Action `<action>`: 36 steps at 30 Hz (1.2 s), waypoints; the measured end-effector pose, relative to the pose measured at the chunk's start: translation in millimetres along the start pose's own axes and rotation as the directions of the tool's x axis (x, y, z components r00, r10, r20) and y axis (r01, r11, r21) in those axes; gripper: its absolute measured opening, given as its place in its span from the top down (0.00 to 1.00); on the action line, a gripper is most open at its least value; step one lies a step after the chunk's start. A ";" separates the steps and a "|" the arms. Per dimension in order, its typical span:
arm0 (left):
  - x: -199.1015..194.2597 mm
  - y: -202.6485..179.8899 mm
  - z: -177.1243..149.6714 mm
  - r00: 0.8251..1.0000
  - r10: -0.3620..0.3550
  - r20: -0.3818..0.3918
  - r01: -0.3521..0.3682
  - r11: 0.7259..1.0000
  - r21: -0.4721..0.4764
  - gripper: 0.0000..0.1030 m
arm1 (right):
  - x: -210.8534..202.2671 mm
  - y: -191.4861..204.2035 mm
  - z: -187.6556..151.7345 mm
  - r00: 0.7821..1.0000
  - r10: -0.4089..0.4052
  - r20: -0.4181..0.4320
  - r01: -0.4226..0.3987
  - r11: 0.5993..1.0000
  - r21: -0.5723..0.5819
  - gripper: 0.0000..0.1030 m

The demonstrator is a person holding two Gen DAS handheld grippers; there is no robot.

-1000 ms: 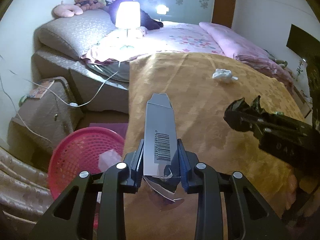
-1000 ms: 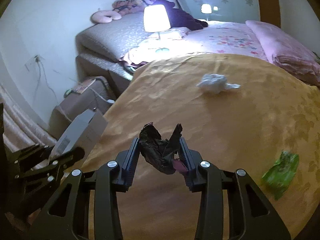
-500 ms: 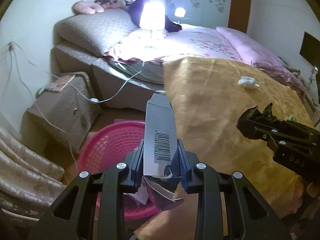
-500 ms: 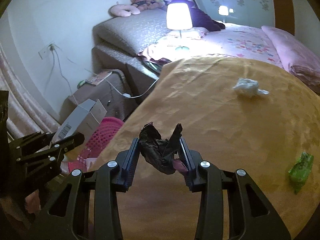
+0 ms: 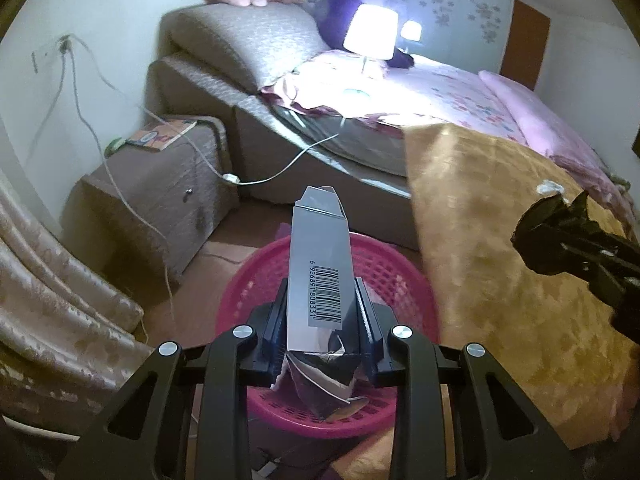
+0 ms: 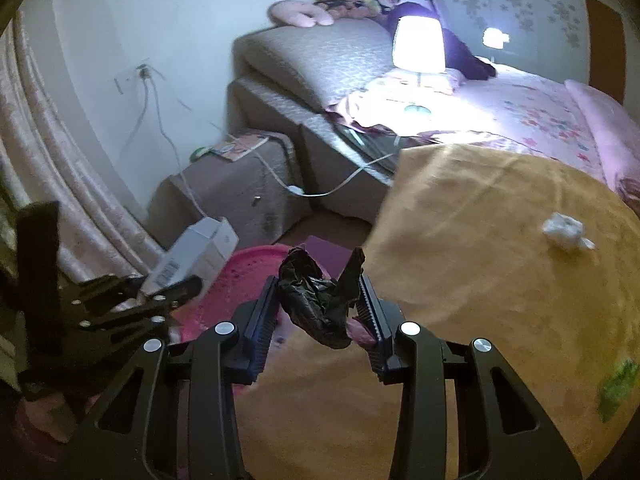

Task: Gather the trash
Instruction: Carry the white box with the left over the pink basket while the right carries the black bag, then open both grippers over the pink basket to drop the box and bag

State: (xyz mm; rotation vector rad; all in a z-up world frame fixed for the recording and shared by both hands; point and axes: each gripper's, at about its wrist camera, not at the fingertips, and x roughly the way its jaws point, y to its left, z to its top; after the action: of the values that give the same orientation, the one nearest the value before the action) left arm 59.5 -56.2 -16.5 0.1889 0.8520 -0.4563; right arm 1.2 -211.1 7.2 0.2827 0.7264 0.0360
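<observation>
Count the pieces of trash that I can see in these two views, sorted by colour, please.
Grey carton, in the left gripper: 1
Black wrapper, in the right gripper: 1
White tissue, on the yellow blanket: 1
Green wrapper, on the blanket: 1
Total: 4

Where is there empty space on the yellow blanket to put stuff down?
The yellow blanket is mostly bare: a wide patch runs from its near edge by the pink basket to the white tissue. A green wrapper takes the right edge. The nightstand is crowded with a book and cables.
</observation>
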 end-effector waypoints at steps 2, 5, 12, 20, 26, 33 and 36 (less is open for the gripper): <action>4.9 7.9 -0.8 1.000 0.009 -0.010 -0.009 1.000 -0.017 0.73 | 5.8 8.0 5.0 1.000 0.012 -0.005 -0.012 1.000 -0.009 0.63; 13.6 17.9 -3.8 0.999 0.016 -0.027 -0.017 0.999 -0.032 0.73 | 19.9 17.6 8.3 0.999 0.035 -0.028 -0.036 0.999 -0.010 0.63; 29.2 23.1 -7.0 0.999 0.006 -0.052 -0.007 1.000 -0.029 0.72 | 50.6 26.0 8.3 0.994 0.056 -0.092 -0.055 0.998 0.012 0.63; 49.6 22.1 -14.1 0.995 0.015 -0.100 -0.018 0.999 -0.028 0.72 | 74.4 22.6 2.4 0.988 0.060 -0.143 -0.056 0.998 0.033 0.63; 54.9 23.6 -17.0 0.994 0.025 -0.103 -0.028 0.999 -0.031 0.72 | 85.9 20.6 0.4 0.985 0.063 -0.161 -0.057 0.997 0.044 0.61; 57.9 28.0 -19.4 0.993 0.026 -0.114 -0.032 0.998 -0.049 0.61 | 90.7 17.7 0.1 0.982 0.084 -0.169 -0.072 0.995 0.072 0.56; 55.5 27.9 -20.0 0.994 0.027 -0.106 -0.032 0.998 -0.049 0.51 | 90.4 16.5 -0.7 0.982 0.087 -0.165 -0.075 0.994 0.081 0.50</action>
State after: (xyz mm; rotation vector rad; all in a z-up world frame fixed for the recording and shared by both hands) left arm 90.3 -42.0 -72.2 0.1800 0.9620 -0.3995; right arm 69.4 -183.3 -47.6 0.3834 0.8850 0.1116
